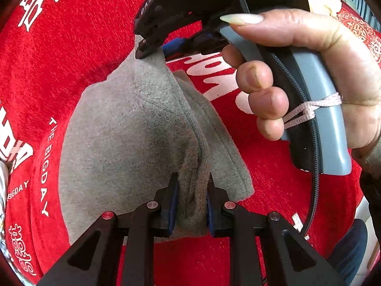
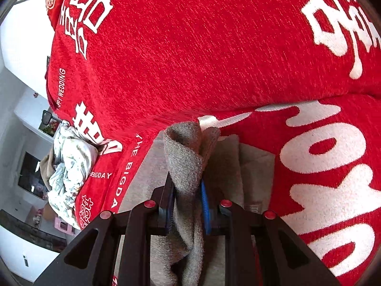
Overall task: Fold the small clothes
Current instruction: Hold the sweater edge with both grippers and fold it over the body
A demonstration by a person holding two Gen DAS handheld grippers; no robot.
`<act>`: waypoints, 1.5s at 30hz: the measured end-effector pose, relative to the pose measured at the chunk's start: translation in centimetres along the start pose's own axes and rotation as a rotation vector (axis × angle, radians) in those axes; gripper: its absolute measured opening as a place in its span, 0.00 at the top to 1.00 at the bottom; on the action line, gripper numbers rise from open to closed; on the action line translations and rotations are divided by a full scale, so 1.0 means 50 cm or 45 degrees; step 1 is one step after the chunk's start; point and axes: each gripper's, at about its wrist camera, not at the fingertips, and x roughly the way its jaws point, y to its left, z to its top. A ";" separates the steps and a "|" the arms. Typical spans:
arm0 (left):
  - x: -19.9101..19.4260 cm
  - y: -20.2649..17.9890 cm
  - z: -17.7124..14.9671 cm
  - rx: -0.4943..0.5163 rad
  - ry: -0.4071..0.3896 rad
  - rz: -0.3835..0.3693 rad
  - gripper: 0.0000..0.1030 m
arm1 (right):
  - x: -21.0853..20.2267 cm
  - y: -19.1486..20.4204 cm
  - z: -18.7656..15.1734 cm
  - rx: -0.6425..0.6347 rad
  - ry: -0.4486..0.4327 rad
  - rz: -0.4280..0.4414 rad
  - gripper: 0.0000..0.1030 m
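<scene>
A small grey knit garment (image 1: 123, 128) lies on a red cover (image 1: 71, 54) printed with white lettering. My left gripper (image 1: 192, 190) is shut on a bunched fold of its near edge. At the top of the left wrist view the right gripper (image 1: 142, 50) pinches the garment's far corner, with a person's hand (image 1: 309, 54) around its grey handle. From the right wrist view, my right gripper (image 2: 187, 190) is shut on a rolled fold of the same grey garment (image 2: 183, 157), which drapes over the pads, and more grey cloth lies flat below.
A crumpled pale patterned cloth (image 2: 69, 166) lies at the left edge of the red cover (image 2: 190, 47). Beyond that edge are white furniture and a dark screen (image 2: 28, 176). A red patterned cushion (image 1: 359, 31) sits at the upper right.
</scene>
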 end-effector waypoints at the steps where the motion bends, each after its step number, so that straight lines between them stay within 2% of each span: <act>1: 0.001 -0.002 0.001 0.002 0.002 0.002 0.79 | -0.001 0.000 0.000 -0.001 -0.001 0.002 0.79; 7: -0.010 -0.015 0.011 0.023 -0.034 -0.014 0.79 | -0.028 0.015 0.007 -0.037 -0.041 0.048 0.79; 10: 0.001 -0.022 0.015 0.035 -0.024 -0.015 0.79 | -0.026 0.003 0.010 -0.038 -0.040 0.021 0.79; 12: 0.025 -0.019 0.015 0.022 0.017 -0.031 0.79 | -0.016 -0.028 0.006 0.008 -0.029 -0.006 0.89; 14: 0.047 -0.015 0.013 0.011 0.046 -0.043 0.79 | -0.006 -0.053 0.000 0.050 -0.016 -0.017 0.89; 18: 0.054 -0.017 0.015 0.029 0.029 -0.043 0.79 | 0.016 -0.069 -0.011 0.046 0.016 -0.057 0.88; 21: 0.064 -0.014 0.020 0.027 0.036 -0.049 0.79 | 0.012 -0.080 -0.009 0.107 0.020 -0.048 0.72; 22: 0.064 -0.012 0.020 0.027 0.035 -0.053 0.79 | 0.007 -0.082 -0.009 0.118 0.011 -0.041 0.57; 23: 0.064 -0.009 0.019 0.026 0.034 -0.064 0.79 | 0.000 -0.081 -0.011 0.118 -0.003 -0.035 0.37; 25: 0.063 -0.004 0.019 0.024 0.027 -0.068 0.79 | -0.009 -0.067 -0.020 0.096 -0.015 -0.040 0.23; 28: 0.061 -0.003 0.020 0.005 0.025 -0.077 0.79 | 0.000 -0.044 -0.033 0.033 -0.010 -0.052 0.25; 29: 0.063 -0.001 0.021 0.001 0.026 -0.080 0.79 | 0.010 -0.036 -0.036 0.010 -0.001 -0.075 0.39; 30: 0.060 -0.003 0.020 0.000 0.026 -0.081 0.79 | 0.024 -0.031 -0.040 -0.013 0.030 -0.100 0.58; 31: 0.057 -0.003 0.018 -0.003 0.023 -0.085 0.79 | 0.045 -0.027 -0.045 -0.043 0.094 -0.146 0.85; 32: 0.052 0.001 0.017 -0.007 0.016 -0.107 0.79 | 0.056 -0.025 -0.048 -0.066 0.119 -0.196 0.85; 33: 0.044 -0.001 0.015 -0.009 0.008 -0.120 0.79 | 0.049 -0.023 -0.047 -0.079 0.093 -0.193 0.85; 36: 0.033 -0.001 0.015 -0.010 -0.013 -0.160 0.79 | 0.013 -0.043 -0.040 -0.018 0.012 -0.122 0.86; 39: 0.054 -0.014 0.016 0.009 0.029 -0.145 0.79 | 0.033 -0.071 -0.049 0.009 0.066 -0.170 0.86; 41: 0.052 -0.008 0.016 0.004 0.029 -0.149 0.79 | 0.036 -0.082 -0.055 0.031 0.052 -0.162 0.86; 43: 0.036 0.012 0.014 -0.026 0.044 -0.217 0.78 | 0.025 -0.081 -0.053 0.056 0.031 -0.153 0.80; 44: 0.025 0.025 0.011 -0.042 0.057 -0.243 0.71 | 0.020 -0.075 -0.051 0.056 0.034 -0.164 0.74; 45: 0.017 0.045 0.009 -0.053 0.061 -0.251 0.42 | 0.009 -0.069 -0.049 0.050 0.029 -0.189 0.68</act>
